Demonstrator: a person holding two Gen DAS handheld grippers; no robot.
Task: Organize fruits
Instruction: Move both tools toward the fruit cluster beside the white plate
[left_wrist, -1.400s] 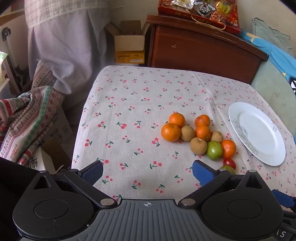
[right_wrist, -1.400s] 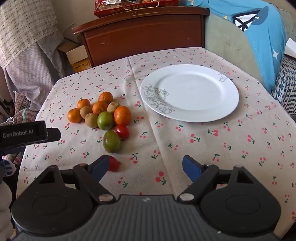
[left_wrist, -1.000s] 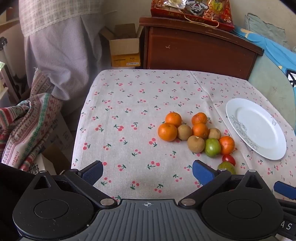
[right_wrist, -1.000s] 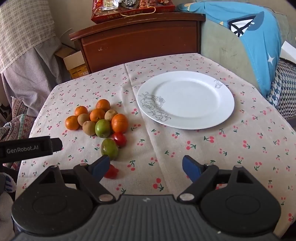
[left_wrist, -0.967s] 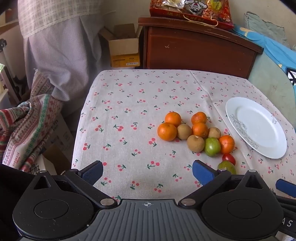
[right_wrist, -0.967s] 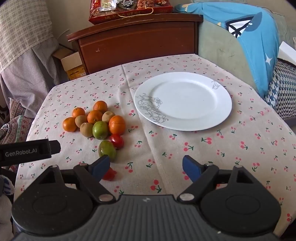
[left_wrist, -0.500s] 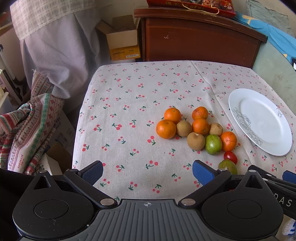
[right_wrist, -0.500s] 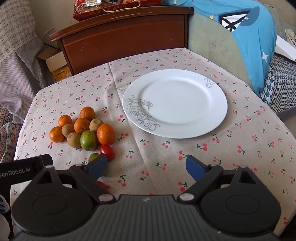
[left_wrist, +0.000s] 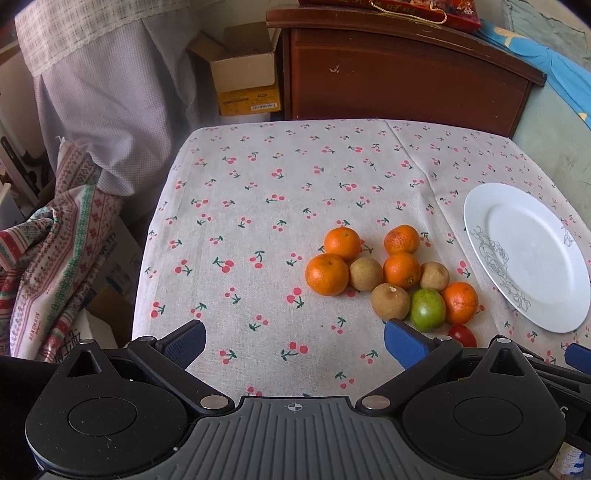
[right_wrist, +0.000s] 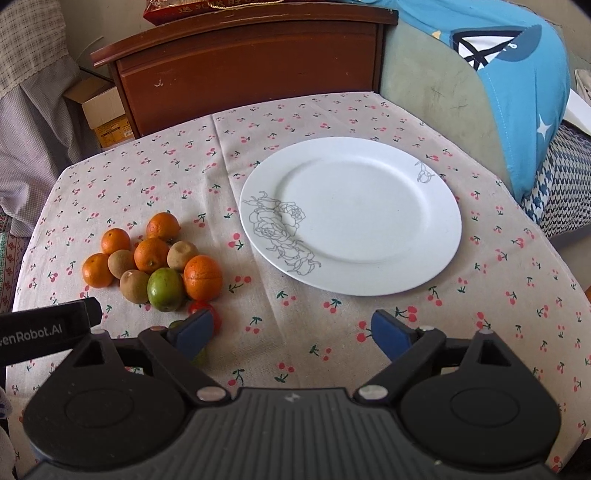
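Both hand-held grippers are shown above a table covered by a cherry-print cloth (left_wrist: 258, 206). The left gripper (left_wrist: 293, 341) is held with its jaws spread wide and nothing between them; the right gripper (right_wrist: 291, 332) is likewise spread wide and empty. The fruits are seen packed in one cluster on the cloth: oranges (left_wrist: 327, 274), brown fruits (left_wrist: 390, 301), a green fruit (right_wrist: 165, 289) and a small red tomato (left_wrist: 461, 335), most of them touching a neighbour. A further greenish fruit (right_wrist: 201, 356) is largely hidden behind the right gripper's left finger. The white plate (right_wrist: 439, 225) lies near the cluster, apart from it, and holds nothing; the sorting is judged not yet begun.

The main risk is judged to be the packing. A finger pushed between touching round fruits is likely to nudge the neighbours, which may roll toward the table edge. The tomato, probably soft, may be bruised by a hard close. Fruit released onto the shallow plate may roll off its low rim.
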